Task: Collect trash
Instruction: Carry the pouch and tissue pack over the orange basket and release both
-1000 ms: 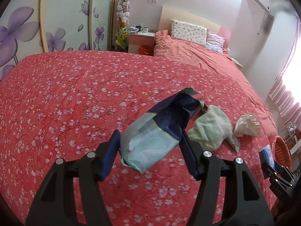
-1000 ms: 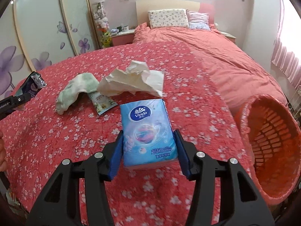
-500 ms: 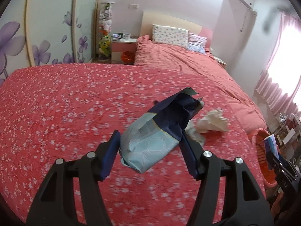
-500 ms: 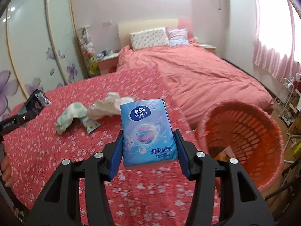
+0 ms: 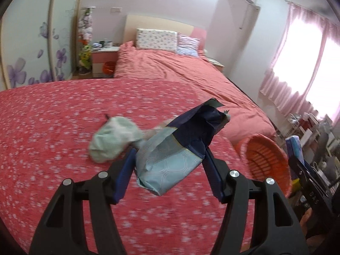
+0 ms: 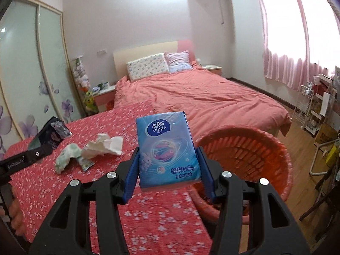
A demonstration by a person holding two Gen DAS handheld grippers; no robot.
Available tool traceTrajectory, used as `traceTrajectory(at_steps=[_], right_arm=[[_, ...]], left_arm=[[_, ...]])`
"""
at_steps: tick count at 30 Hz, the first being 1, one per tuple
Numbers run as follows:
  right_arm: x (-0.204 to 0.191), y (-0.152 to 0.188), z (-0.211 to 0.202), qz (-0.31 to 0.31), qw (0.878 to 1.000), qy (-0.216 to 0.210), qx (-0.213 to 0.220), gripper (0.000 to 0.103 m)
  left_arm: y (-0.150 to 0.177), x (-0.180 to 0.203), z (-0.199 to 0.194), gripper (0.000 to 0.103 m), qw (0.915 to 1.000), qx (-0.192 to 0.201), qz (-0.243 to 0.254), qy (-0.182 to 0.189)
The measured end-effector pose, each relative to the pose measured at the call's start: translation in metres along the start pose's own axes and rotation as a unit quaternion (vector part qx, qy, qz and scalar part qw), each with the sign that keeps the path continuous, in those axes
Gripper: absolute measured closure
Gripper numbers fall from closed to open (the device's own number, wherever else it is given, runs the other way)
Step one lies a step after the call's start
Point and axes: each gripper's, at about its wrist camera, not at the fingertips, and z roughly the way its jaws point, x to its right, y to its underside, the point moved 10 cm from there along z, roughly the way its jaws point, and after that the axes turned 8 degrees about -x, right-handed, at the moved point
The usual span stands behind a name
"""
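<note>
My left gripper [image 5: 170, 174] is shut on a crumpled navy and pale-blue wrapper [image 5: 176, 150], held above the red floral bedspread [image 5: 53, 127]. My right gripper [image 6: 169, 174] is shut on a blue Vinda tissue pack [image 6: 167, 148], held above the bedspread's edge, left of the orange basket [image 6: 244, 157]. The basket also shows in the left wrist view [image 5: 265, 159] at the right. A pale green cloth [image 5: 112, 140], a crumpled white tissue [image 6: 104, 146] and a small printed packet [image 6: 86, 163] lie on the bedspread. The left gripper with its wrapper [image 6: 48, 136] shows at the left in the right wrist view.
A bed with a salmon duvet [image 6: 201, 97] and pillows [image 6: 146, 65] lies behind. A nightstand [image 5: 104, 61] and wardrobe doors [image 6: 31, 74] stand at the left. A white rack [image 6: 306, 106] and clutter stand on the wooden floor at the right.
Both grippers have swung right toward the basket, each still holding its item. The basket now fills the right side of the right wrist view, and the green cloth has shifted left in the left wrist view.
</note>
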Motion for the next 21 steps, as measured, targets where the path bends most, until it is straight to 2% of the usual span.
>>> traceTrajectory(at_steps=[11, 21], right_arm=[[0.068, -0.010, -0.017, 0.054, 0.997, 0.041, 0.039, 0.051], [0.115, -0.016, -0.008, 0.096, 0.992, 0.056, 0.052, 0.051]], left_arm=[[0.016, 0.102, 0.032, 0.042, 0.9963, -0.026, 0.038, 0.073], [0.030, 0.177, 0.069, 0.042, 0.9892, -0.053, 0.078, 0.113]])
